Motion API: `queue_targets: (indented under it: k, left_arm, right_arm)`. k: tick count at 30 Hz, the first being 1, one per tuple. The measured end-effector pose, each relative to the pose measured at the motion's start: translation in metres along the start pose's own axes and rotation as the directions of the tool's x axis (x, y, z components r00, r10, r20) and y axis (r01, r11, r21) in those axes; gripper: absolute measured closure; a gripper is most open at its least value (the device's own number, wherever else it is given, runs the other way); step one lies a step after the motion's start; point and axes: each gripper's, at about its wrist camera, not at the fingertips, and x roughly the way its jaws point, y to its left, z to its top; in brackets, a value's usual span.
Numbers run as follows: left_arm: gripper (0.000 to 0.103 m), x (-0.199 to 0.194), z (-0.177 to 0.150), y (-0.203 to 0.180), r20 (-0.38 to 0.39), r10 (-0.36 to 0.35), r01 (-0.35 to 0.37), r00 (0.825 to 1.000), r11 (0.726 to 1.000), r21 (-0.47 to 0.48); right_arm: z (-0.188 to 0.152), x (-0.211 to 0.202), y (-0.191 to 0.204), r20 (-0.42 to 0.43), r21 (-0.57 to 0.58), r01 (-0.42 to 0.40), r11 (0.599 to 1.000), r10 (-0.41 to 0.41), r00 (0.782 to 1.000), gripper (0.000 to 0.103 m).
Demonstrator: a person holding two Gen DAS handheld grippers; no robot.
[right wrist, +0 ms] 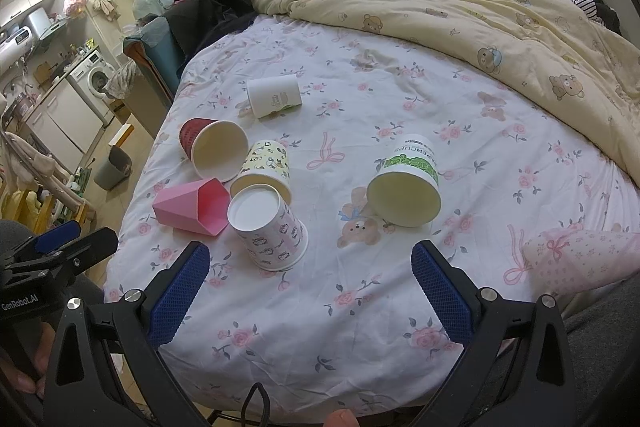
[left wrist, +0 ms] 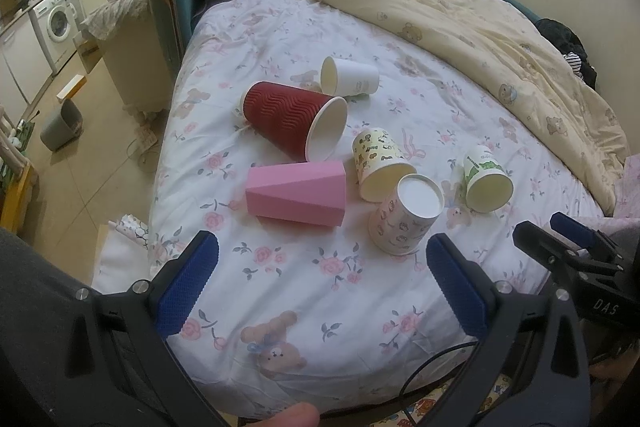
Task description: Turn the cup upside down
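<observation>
Cups, six of them, sit on the bed sheet [left wrist: 280, 291]. One is done: the pink-print cup [left wrist: 404, 223] stands upside down, base up, nearest both grippers. The other five lie on their sides: red cup [left wrist: 288, 119], white cup [left wrist: 352, 77], pink faceted cup [left wrist: 296, 197], yellow cup [left wrist: 380, 163], green cup [left wrist: 486, 179]. None is held. So roughly one of six is flipped, judging by how they lie; which cup is meant next I cannot tell.

Left gripper [left wrist: 320, 287] hovers low over the near edge of the sheet, jaws wide apart, nothing between them; the flipped cup is just ahead of its right finger. Right gripper [right wrist: 310, 291] likewise, jaws spread and empty, with the flipped cup [right wrist: 268, 227] just ahead of its left finger and the green cup [right wrist: 406, 187] ahead to the right, well apart from the rest.

View differences: the right wrist view looks into the mouths of the red cup [right wrist: 216, 151] and pink faceted cup [right wrist: 192, 207], and shows lettering on the green cup; the left wrist view shows their outer walls instead, red ribbing included. Each view catches the other gripper at its edge. Yellow cup touches the flipped one in both views. Duvet [left wrist: 480, 27] is bunched at the far side.
</observation>
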Motion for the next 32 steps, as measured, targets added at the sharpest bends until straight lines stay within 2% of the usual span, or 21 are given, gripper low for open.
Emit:
queue_targets:
  k: [24, 32]
  left_arm:
    - [0.000, -0.0020, -0.0035, 0.0032, 0.002, 0.000, 0.000, 1.000, 1.000, -0.002]
    - [0.000, -0.0049, -0.0023, 0.0057, 0.006, -0.035, 0.035, 0.999, 0.999, 0.001]
  right_arm:
    - [0.0000, -0.0001, 0.0001, -0.001, -0.002, 0.002, 1.000, -0.002, 1.000, 0.000]
    - [0.0002, 0.0008, 0.0002, -0.006, -0.008, 0.002, 1.000, -0.003, 1.000, 0.000]
